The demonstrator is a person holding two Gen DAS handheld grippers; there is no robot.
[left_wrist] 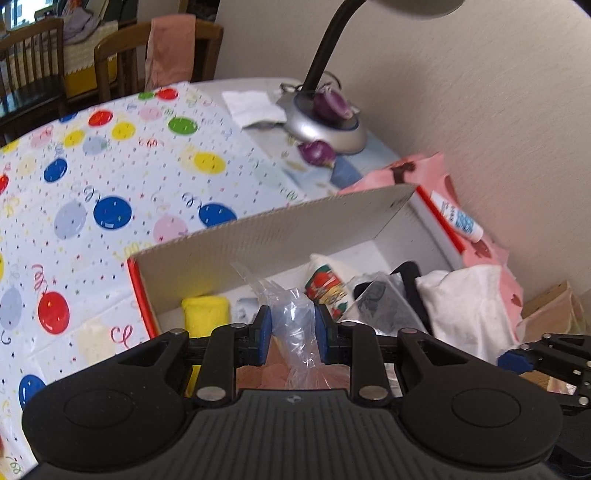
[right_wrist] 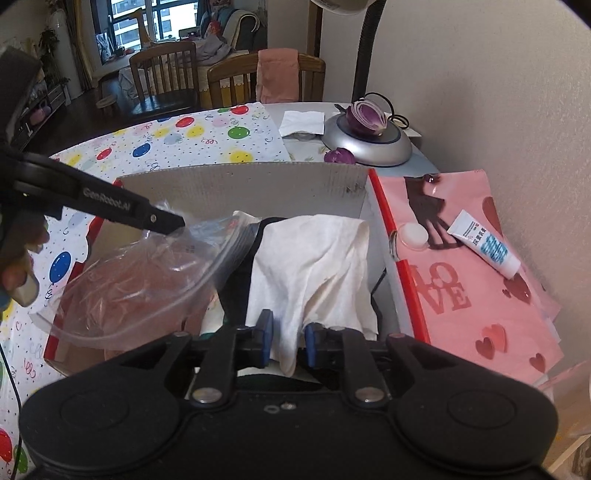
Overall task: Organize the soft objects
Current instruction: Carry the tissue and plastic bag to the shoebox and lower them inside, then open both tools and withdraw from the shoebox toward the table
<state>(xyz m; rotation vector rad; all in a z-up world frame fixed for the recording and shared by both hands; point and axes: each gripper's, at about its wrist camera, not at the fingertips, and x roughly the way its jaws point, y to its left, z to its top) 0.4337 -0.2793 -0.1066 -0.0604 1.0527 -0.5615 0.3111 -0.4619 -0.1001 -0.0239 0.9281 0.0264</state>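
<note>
Above the box (right_wrist: 258, 177), left tongs (left_wrist: 293, 332) pinch a plastic bag (left_wrist: 295, 317), right tongs (right_wrist: 286, 341) a white cloth (right_wrist: 310, 258).

I'm looking into a home dining area. Wooden chairs (right_wrist: 166, 74) are standing behind a balloon-print tablecloth (left_wrist: 92, 166), a sofa (right_wrist: 236, 26) sitting beyond.

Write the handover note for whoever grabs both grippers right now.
Left gripper: shut on the clear plastic bag, held above the box's left side.
Right gripper: shut on the white cloth, which drapes over the box middle.
In the cardboard box: a yellow sponge, a printed pouch and dark items.
Done: several items boxed.
Left: probably set down the bag and cloth; the end state isn't clear.
</note>
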